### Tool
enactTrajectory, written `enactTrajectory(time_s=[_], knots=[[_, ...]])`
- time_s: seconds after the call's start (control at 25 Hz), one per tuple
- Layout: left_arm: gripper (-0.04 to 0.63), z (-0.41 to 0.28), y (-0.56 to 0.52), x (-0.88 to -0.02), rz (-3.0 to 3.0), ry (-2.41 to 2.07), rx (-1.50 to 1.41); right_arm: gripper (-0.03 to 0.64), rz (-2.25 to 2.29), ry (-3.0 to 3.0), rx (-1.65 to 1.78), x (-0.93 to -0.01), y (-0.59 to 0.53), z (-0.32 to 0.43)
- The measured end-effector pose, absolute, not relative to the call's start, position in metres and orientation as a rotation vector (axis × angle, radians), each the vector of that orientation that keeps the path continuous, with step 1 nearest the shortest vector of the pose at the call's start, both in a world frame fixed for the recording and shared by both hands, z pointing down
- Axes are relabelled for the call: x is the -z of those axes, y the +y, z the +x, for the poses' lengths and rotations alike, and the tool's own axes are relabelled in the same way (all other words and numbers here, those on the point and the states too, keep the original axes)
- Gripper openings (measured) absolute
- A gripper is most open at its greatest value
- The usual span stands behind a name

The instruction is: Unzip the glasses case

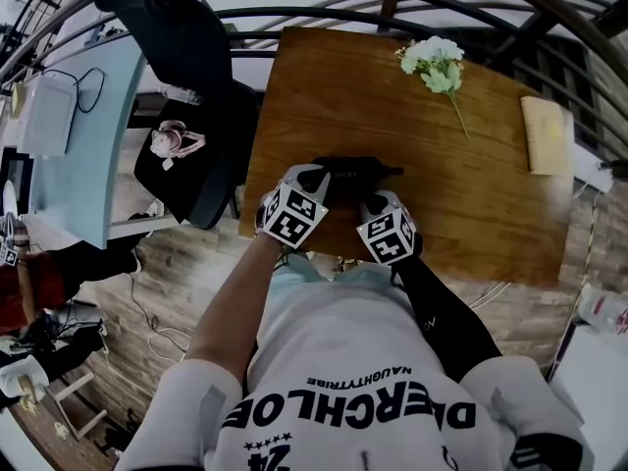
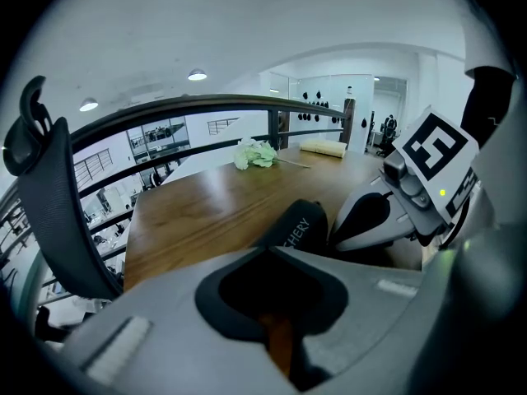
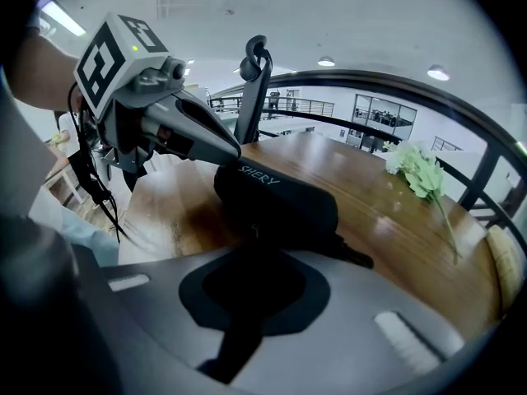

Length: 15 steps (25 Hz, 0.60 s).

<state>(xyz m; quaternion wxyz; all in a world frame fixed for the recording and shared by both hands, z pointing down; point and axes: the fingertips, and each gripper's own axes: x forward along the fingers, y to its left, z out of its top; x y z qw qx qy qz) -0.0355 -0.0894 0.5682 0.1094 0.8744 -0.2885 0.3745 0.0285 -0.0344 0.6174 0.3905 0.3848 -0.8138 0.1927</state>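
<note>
**Black glasses case point(image 1: 345, 175) at the near edge of the wooden table point(image 1: 461, 204)**

Your left gripper point(image 1: 314, 184) has its jaws drawn together, with the tips against the case's left end. Your right gripper point(image 3: 259, 249) also has its jaws closed, right at the case's near side. Whether they pinch the zip pull cannot be told. The case lies flat between the two. Farther off lie a sprig of white flowers point(image 1: 437, 65) and, by the right edge, a pale yellow pad point(image 1: 547, 133).

Wooden table point(image 1: 324, 96), white flowers point(image 1: 433, 63), black chair point(image 1: 177, 27)
</note>
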Motion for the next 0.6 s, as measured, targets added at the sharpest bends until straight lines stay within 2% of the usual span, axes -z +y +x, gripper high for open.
enactTrajectory(time_s=[0.6], knots=[[0.005,0.007,-0.051,-0.579,2.649,-0.614,-1.3,0.028,0.964,-2.085,-0.496,-0.617,-0.034,0.03]])
